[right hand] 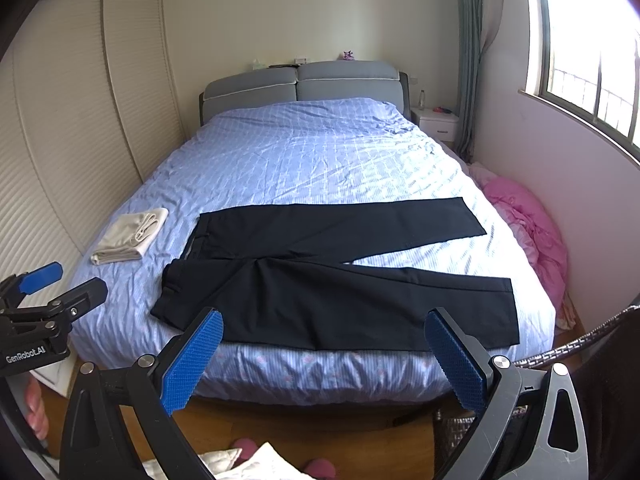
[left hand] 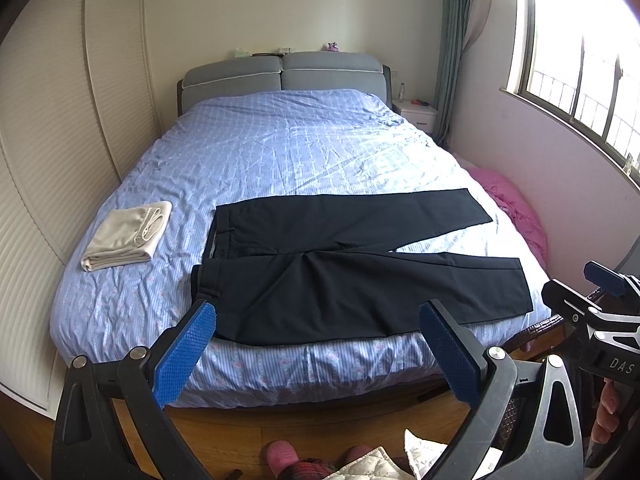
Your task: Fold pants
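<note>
Dark navy pants point(left hand: 352, 264) lie spread flat across the near part of the bed, waistband to the left, both legs stretching right in a narrow V; they also show in the right wrist view point(right hand: 340, 276). My left gripper point(left hand: 316, 328) is open and empty, held above the floor just short of the bed's front edge, below the near leg. My right gripper point(right hand: 324, 332) is open and empty too, at the same distance from the bed. The right gripper shows at the right edge of the left wrist view point(left hand: 576, 284), and the left gripper at the left edge of the right wrist view point(right hand: 68, 280).
The bed point(left hand: 280, 152) has a blue patterned sheet and a grey headboard. A folded cream garment point(left hand: 128, 236) lies on its left side. A pink bedding heap point(left hand: 516, 208) fills the gap by the right wall. A wardrobe point(left hand: 52, 140) stands left, a nightstand point(left hand: 416, 114) at the back right. Wooden floor point(left hand: 280, 424) lies below.
</note>
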Tool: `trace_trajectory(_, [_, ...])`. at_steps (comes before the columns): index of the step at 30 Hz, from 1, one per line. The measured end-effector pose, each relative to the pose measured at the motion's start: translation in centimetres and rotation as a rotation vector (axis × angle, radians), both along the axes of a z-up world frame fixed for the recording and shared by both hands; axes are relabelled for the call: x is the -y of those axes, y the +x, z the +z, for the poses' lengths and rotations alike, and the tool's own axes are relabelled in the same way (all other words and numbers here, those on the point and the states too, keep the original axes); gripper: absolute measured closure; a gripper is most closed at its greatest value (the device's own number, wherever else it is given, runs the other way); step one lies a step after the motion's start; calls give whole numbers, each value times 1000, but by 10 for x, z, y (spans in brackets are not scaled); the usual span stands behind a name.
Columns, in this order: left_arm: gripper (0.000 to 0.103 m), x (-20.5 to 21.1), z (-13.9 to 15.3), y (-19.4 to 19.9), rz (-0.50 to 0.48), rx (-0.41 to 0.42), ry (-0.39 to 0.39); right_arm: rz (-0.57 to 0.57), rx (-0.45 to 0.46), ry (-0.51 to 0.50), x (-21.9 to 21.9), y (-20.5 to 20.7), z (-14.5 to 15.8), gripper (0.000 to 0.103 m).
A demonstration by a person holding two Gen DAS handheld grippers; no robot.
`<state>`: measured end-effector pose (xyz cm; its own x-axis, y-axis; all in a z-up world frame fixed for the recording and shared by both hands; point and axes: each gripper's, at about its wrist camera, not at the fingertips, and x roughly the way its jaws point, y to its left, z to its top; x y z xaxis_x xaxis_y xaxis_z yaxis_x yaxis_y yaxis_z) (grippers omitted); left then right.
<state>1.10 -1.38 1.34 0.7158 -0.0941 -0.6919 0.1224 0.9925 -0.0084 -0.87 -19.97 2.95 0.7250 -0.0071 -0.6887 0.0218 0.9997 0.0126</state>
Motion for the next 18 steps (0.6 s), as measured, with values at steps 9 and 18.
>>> trace_trajectory(9, [0, 2, 1, -3, 7, 13, 0, 5, 5, -4, -1, -1, 2, 1])
trace_trajectory(18, [0, 2, 3, -4, 13, 19, -3, 12, 8, 0, 3, -1, 3, 1])
